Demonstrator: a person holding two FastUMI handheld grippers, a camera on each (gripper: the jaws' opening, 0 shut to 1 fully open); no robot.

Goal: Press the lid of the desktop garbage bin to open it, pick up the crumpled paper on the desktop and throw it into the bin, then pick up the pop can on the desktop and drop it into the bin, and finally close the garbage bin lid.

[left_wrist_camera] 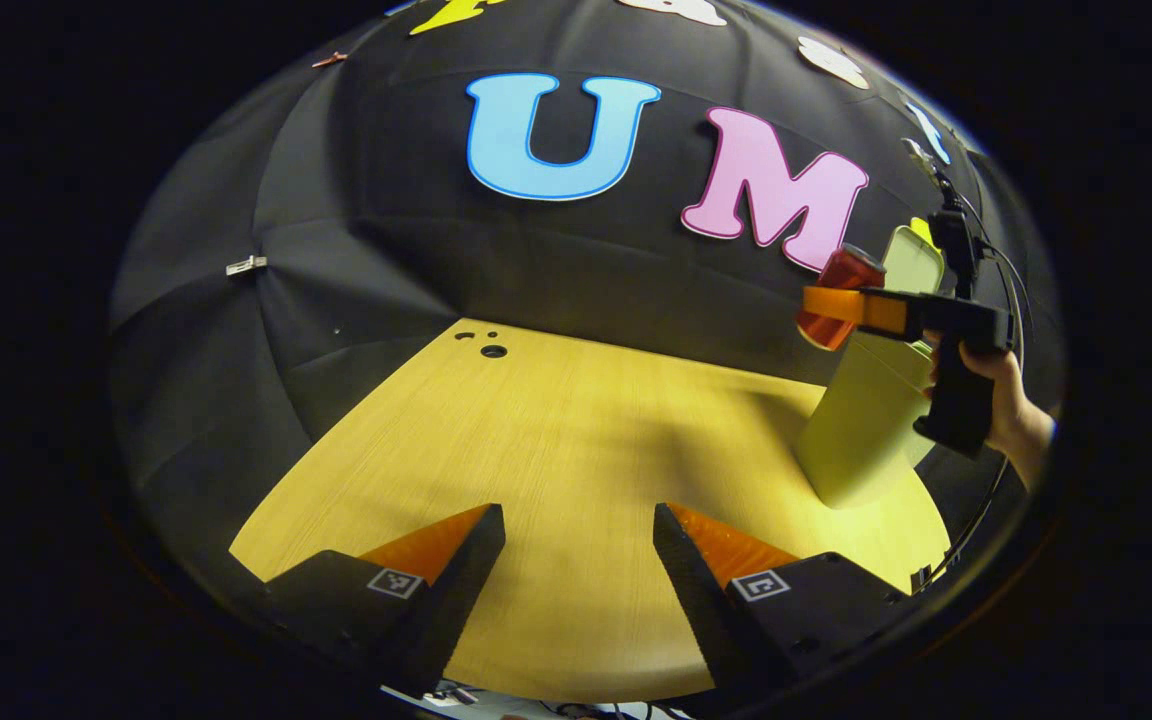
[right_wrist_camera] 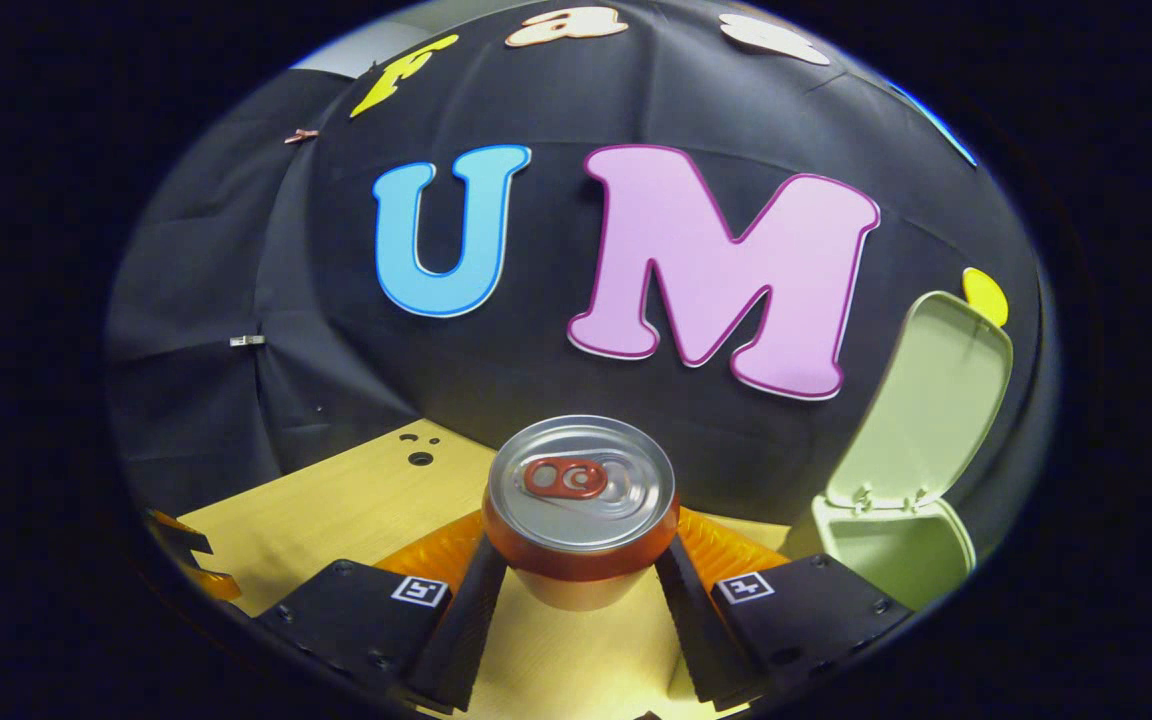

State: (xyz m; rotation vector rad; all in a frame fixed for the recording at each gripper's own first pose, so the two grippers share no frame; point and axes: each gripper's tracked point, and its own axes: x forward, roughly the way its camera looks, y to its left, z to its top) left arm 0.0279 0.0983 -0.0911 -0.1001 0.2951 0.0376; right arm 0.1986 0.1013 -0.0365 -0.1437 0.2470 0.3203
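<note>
From the left gripper view I see my left gripper (left_wrist_camera: 579, 570) low over the table (left_wrist_camera: 576, 440), its fingers spread wide with nothing between them and a broad bare stretch of wood ahead of them, running to the far edge where the black cloth wall drops down. Three small holes (left_wrist_camera: 493, 351) sit near that far corner. Off to the right, near the table's right edge, stands the one garbage bin (left_wrist_camera: 861, 420), its lid (left_wrist_camera: 914, 260) tipped up and open. The right gripper (left_wrist_camera: 836, 305), held by a hand (left_wrist_camera: 1006, 400), is up in the air just in front of the bin's top with the single pop can (left_wrist_camera: 839, 295) clamped in its fingers; I think the can is tilted, though it is small and warped at that edge. In the right gripper view the pop can (right_wrist_camera: 581, 510) sits squarely between the fingers of the right gripper (right_wrist_camera: 581, 590), both pressing its sides, top facing the camera. The garbage bin (right_wrist_camera: 896, 550) lies to the right, mouth open, lid (right_wrist_camera: 936, 400) standing upright against the wall. I count one can, one bin, two grippers.
</note>
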